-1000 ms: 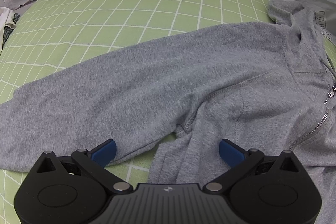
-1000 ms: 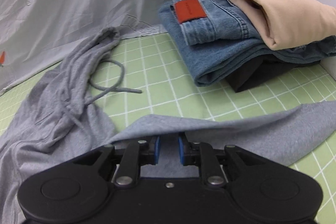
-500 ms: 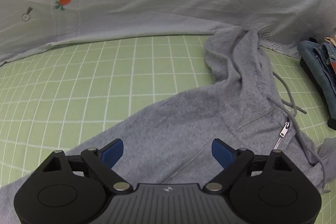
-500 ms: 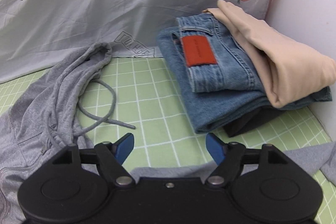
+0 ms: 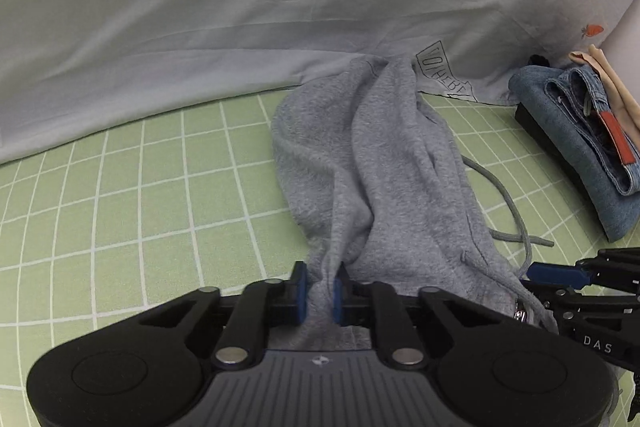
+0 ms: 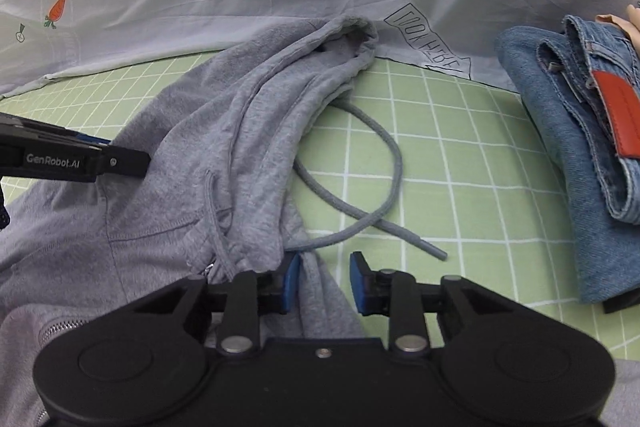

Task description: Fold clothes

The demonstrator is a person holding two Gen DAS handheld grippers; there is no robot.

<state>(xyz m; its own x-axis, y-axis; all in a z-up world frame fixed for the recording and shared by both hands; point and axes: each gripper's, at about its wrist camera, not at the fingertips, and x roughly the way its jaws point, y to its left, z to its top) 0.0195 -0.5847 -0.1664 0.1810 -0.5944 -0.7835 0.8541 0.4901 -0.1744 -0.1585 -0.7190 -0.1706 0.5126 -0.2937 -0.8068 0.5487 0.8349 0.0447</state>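
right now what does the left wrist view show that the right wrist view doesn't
Only the left wrist view shows the left gripper with its jaws shut on a bunch of the grey hoodie. Only the right wrist view shows the right gripper with jaws part open around the hoodie's edge, and a carrot print on the sheet. Both show the hoodie, its drawstring, the folded jeans and the green grid mat.

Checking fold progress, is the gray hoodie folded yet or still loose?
Still loose: the gray hoodie lies rumpled, hood bunched, drawstring trailing on the green mat.
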